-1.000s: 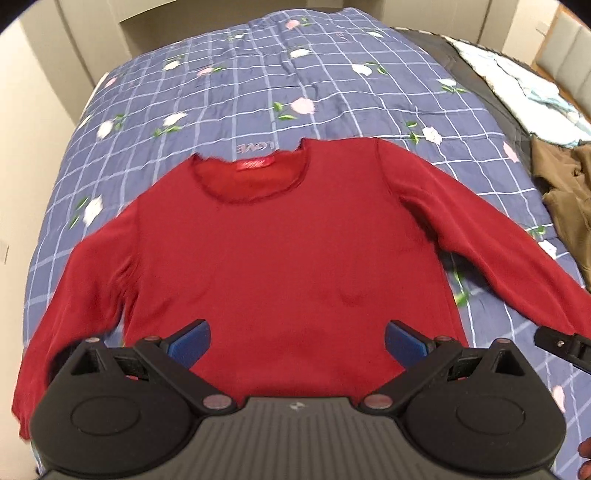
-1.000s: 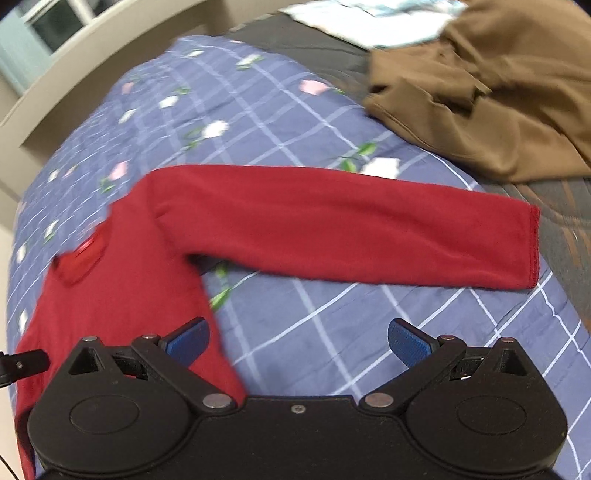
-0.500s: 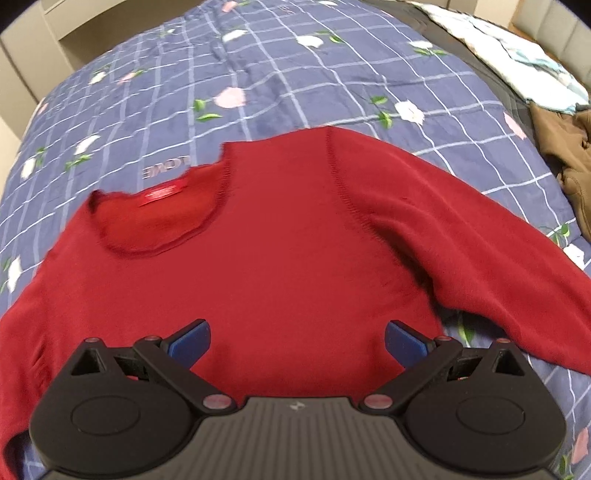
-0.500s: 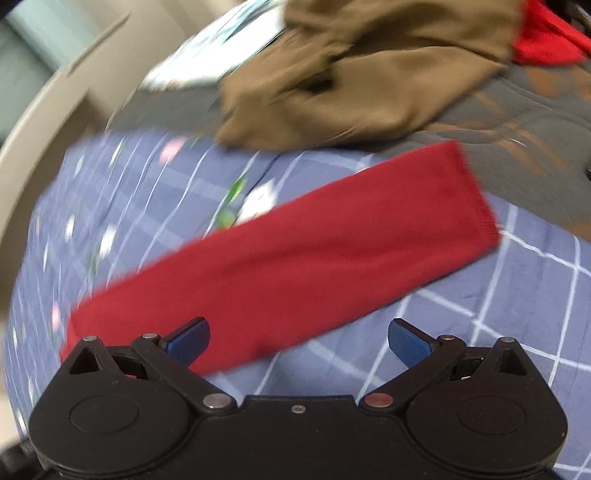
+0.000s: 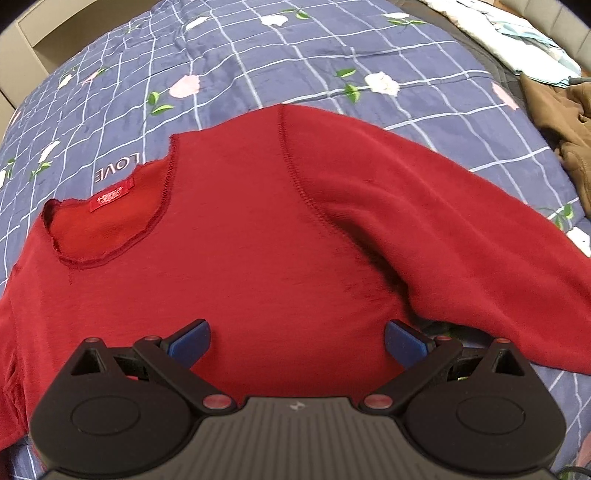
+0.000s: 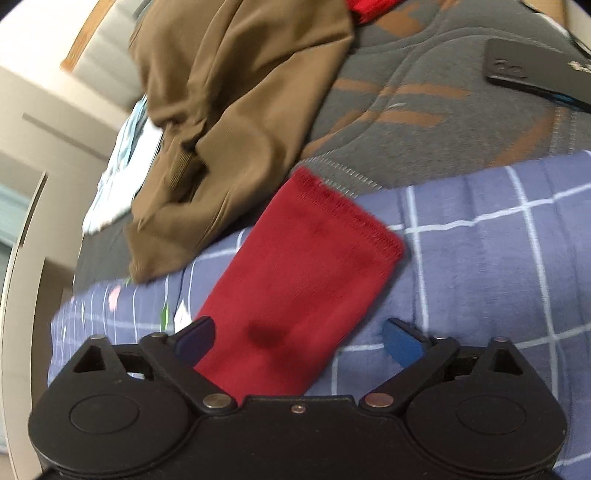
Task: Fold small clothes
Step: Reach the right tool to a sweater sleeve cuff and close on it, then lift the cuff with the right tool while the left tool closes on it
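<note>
A red long-sleeved sweater (image 5: 258, 229) lies flat, front up, on a blue checked flowered blanket (image 5: 295, 62). Its neckline (image 5: 107, 218) with a red label is at the left of the left wrist view, one sleeve (image 5: 461, 229) running off to the right. My left gripper (image 5: 295, 343) hovers open over the sweater's body, nothing between its blue pads. In the right wrist view the sleeve end (image 6: 306, 266) lies under my right gripper (image 6: 299, 343). Its jaws stand wide and are closing, the sleeve between them but the pads not pressing it.
A brown garment (image 6: 229, 110) lies crumpled just beyond the cuff, on a grey and orange cover (image 6: 424, 110). A black phone (image 6: 535, 70) rests at the far right. Pale printed cloth (image 5: 517, 33) lies beyond the brown garment (image 5: 565, 129). A beige bed frame (image 6: 22, 258) borders the left.
Both grippers have come down closer to the sweater. The left slid from hem toward the armpit area. The right rolled and travelled along the sleeve to its cuff end, jaws narrowing slightly.
</note>
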A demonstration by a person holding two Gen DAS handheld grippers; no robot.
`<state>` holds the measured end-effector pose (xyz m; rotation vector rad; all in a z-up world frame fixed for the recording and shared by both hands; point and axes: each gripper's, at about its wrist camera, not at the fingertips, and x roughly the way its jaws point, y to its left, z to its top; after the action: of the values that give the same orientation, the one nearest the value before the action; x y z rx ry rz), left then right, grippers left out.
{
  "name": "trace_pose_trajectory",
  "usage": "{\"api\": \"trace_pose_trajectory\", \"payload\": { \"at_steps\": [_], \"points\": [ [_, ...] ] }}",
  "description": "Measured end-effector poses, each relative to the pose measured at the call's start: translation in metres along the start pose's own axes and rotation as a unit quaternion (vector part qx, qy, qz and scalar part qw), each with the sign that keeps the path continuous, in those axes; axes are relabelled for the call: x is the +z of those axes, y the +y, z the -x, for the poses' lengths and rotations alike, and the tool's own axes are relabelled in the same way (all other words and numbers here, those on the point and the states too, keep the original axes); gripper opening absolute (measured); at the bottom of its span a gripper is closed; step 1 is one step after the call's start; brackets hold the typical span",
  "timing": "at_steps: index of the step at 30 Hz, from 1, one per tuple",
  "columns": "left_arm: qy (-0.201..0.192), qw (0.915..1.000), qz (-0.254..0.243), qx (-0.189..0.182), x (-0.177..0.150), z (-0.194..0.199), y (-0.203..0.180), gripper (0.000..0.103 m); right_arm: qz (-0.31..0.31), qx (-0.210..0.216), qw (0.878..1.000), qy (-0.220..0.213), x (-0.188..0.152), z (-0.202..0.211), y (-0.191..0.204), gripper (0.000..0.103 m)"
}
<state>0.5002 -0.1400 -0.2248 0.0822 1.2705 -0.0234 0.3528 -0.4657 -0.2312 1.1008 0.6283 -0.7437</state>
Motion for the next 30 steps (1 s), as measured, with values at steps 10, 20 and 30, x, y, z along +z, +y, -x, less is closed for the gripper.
{"api": "trace_pose_trajectory", "payload": {
  "at_steps": [10, 20, 30],
  "points": [
    [-0.015, 0.9992, -0.011, -0.034, 0.01, 0.021, -0.018, 0.102, -0.025, -0.028, 0.998, -0.041, 0.01, 0.005, -0.014, 0.053],
    [-0.041, 0.9941, -0.015, -0.099, 0.022, 0.059, -0.023, 0.102, 0.059, -0.017, 0.997, -0.052, 0.02, 0.023, 0.003, 0.005],
    [-0.086, 0.9444, 0.05, -0.313, 0.054, 0.111, 0.001, 0.102, 0.442, 0.121, 0.882, -0.113, -0.034, 0.079, 0.128, 0.005]
  ]
}}
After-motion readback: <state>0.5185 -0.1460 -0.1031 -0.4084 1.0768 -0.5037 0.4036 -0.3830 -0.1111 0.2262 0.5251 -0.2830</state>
